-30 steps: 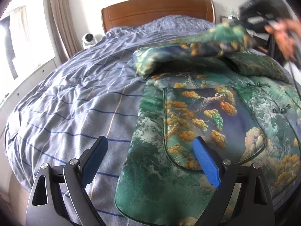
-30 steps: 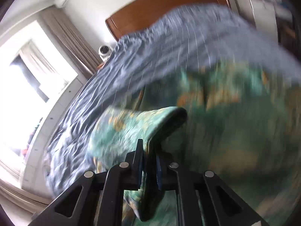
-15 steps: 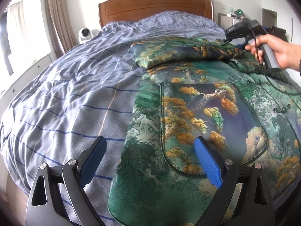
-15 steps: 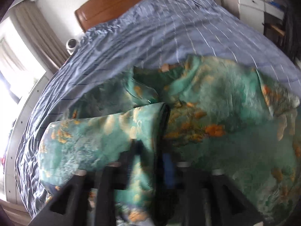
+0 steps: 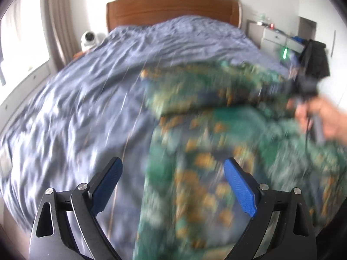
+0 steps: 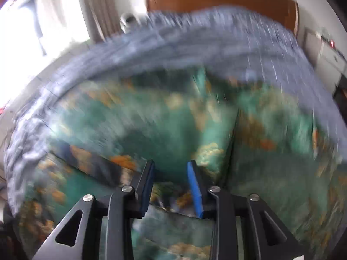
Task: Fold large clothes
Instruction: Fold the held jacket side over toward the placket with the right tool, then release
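A large green garment [image 5: 216, 143] with orange and blue landscape print lies on the bed, blurred by motion. One sleeve [image 5: 208, 86] lies folded across its upper part. My left gripper [image 5: 173, 169] is open and empty above the garment's near left edge. My right gripper [image 6: 170, 166] is partly open and empty just above the folded sleeve [image 6: 112, 121] and the garment body [image 6: 271, 151]. The right gripper with the hand holding it also shows at the right of the left wrist view [image 5: 308, 91].
The bed has a blue-grey checked cover [image 5: 86, 91] and a wooden headboard [image 5: 173, 6]. A white round camera [image 5: 89, 39] sits left of the headboard. Curtains and a window are at the left. White drawers [image 5: 279, 39] stand at the right.
My right gripper has let go of the sleeve and opened; the sleeve now lies across the garment. My left gripper stays open and both views have shifted with motion blur.
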Tool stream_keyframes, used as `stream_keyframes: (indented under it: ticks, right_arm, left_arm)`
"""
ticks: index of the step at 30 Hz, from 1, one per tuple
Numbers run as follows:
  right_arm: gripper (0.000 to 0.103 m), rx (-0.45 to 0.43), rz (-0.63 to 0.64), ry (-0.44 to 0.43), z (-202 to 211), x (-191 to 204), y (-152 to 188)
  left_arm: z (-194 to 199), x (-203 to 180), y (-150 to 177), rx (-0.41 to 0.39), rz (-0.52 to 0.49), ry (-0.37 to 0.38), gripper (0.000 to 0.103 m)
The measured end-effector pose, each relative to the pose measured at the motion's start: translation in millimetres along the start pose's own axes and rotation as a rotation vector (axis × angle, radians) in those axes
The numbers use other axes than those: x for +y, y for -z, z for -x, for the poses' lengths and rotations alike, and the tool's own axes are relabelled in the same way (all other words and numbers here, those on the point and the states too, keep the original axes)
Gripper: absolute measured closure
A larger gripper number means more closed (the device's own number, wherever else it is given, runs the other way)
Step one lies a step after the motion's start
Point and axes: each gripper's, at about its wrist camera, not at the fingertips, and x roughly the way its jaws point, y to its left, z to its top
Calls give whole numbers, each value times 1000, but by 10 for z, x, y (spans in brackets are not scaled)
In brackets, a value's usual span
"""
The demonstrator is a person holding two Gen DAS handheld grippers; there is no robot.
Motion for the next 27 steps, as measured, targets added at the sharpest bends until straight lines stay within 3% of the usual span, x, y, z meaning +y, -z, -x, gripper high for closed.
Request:
stream_keyframes:
  ticks: [5, 10, 12, 15, 18, 19, 21, 27]
  right_arm:
    - [71, -41, -128, -37, -57, -136, 99]
    - [71, -49, -129, -28, -73, -119, 121]
    - [71, -58, -133, -32, -82, -105, 141]
    - [71, -73, -132, -30, -136, -129, 159]
    - [71, -84, -122, -19, -148, -105, 184]
    - [71, -86, -119, -20, -154, -99, 189]
    - [71, -84, -121, -29, -168, -102, 186]
    - [71, -87, -122, -33, -169, -132, 192]
  left_arm:
    - [-499, -238, -835, 45, -24, 111, 4]
    - [-1381, -291, -1545, 55, 59, 84, 4]
    - [-1652, -264, -1675, 48, 83, 47, 4]
    - [-2102, -182, -1637, 83, 108, -29, 4]
    - [-2603, -107, -1334, 205, 120, -27, 2]
    - [-2658, -108, -1212, 183, 107, -17, 2]
    - [-2608, -125, -1188, 141, 103, -26, 1]
    - [-2346, -179, -1280, 232, 91, -27, 1]
